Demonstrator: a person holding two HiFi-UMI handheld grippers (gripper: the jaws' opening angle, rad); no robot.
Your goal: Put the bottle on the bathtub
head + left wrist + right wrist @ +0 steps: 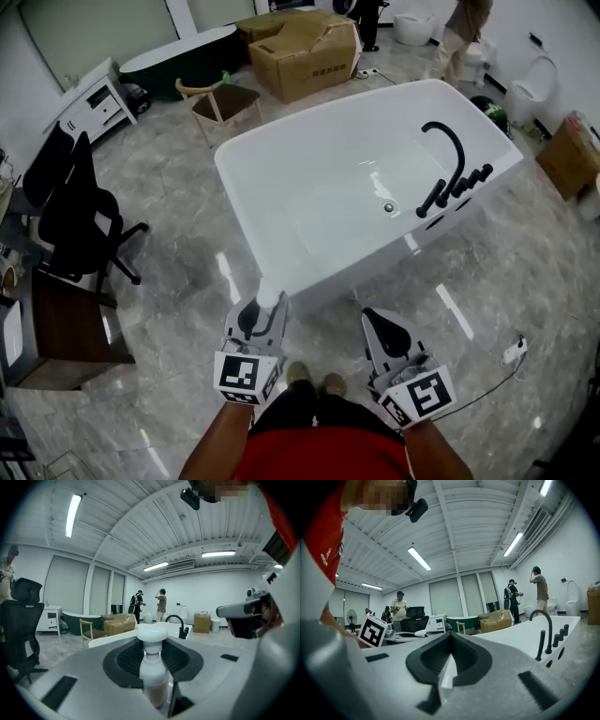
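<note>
My left gripper (260, 307) is shut on a small white bottle (153, 667) with a wide white cap (269, 298). It holds the bottle upright just short of the near corner of the white bathtub (281, 178), whose black faucet (448, 164) stands on the right rim. In the left gripper view the bottle stands between the jaws with the cap above them. My right gripper (386, 330) hangs beside the left one, shut with nothing in it; in the right gripper view its jaws (449, 660) meet in a thin line, with the bathtub (520, 637) and the black faucet (541, 627) ahead at right.
A black office chair (80, 220) and a dark desk (56, 328) stand at left. A wooden chair (220, 101), a dark green tub (178, 58) and cardboard boxes (305, 47) lie beyond the bathtub. A white cable (511, 354) lies on the marble floor at right. People stand at the far wall.
</note>
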